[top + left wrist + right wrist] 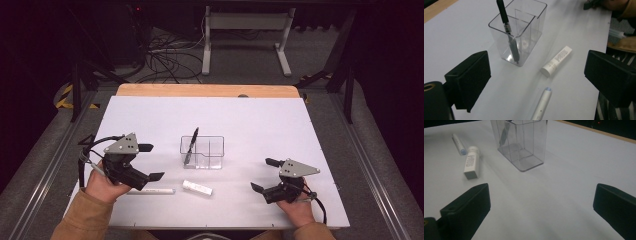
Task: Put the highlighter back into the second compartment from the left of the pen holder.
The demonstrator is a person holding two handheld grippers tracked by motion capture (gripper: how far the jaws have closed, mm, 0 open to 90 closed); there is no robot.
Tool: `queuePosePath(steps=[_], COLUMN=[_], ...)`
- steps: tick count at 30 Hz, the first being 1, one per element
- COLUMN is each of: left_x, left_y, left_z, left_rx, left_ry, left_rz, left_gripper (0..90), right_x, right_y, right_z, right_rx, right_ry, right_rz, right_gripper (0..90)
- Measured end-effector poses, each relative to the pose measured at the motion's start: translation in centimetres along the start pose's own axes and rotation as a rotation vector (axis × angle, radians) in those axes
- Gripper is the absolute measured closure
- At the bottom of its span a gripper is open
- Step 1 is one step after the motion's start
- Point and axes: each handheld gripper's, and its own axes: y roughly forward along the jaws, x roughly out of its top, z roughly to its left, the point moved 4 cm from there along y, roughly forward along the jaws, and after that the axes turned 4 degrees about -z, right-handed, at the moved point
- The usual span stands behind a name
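Presently, jaws: both grippers were held spread wide, empty.
White pen (150, 191): laid just before the clear organizer (202, 152), nearest left gripper (151, 162).
Handling: judged light, stiff, slippery; best gripped mid-barrel.

We see a clear, colourless organizer (202, 152) on the white table cover (250, 120), and the pen (190, 145) leaning in it is black. Just in front of the organizer lie a white tube (197, 187) with grey print and a silver-white pen (150, 191) — tipped pale blue. Beyond the organizer, the table's edge (205, 90) is light wood. Both grippers are black with grey plates — left (150, 162), right (263, 175). The sleeves are tan.
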Motion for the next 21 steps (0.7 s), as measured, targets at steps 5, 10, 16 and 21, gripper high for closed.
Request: queuePosePath(steps=[5,10,16,21], left_x=[-0.2,-0.6,-1.1,-1.9], left_y=[-0.6,-0.3,0.4,1.1], left_z=[0.0,-0.3,-0.5,-0.7], left_rx=[-0.005,-0.016,-0.029,-0.031], left_ry=[0.035,0.089,0.118,0.144], left_rz=[0.048,0.123,0.200,0.278], left_gripper=[15.0,17.5,19.6,20.4], right_x=[0.0,0.0,0.0,0.0], right_y=[0.0,0.0,0.0,0.0], right_z=[0.0,0.0,0.0,0.0], right_rx=[0.000,0.000,-0.001,0.001], right_ry=[0.000,0.004,0.003,0.003], right_rz=[0.001,0.002,0.003,0.002], right_gripper=[1.5,1.5,1.5,1.5])
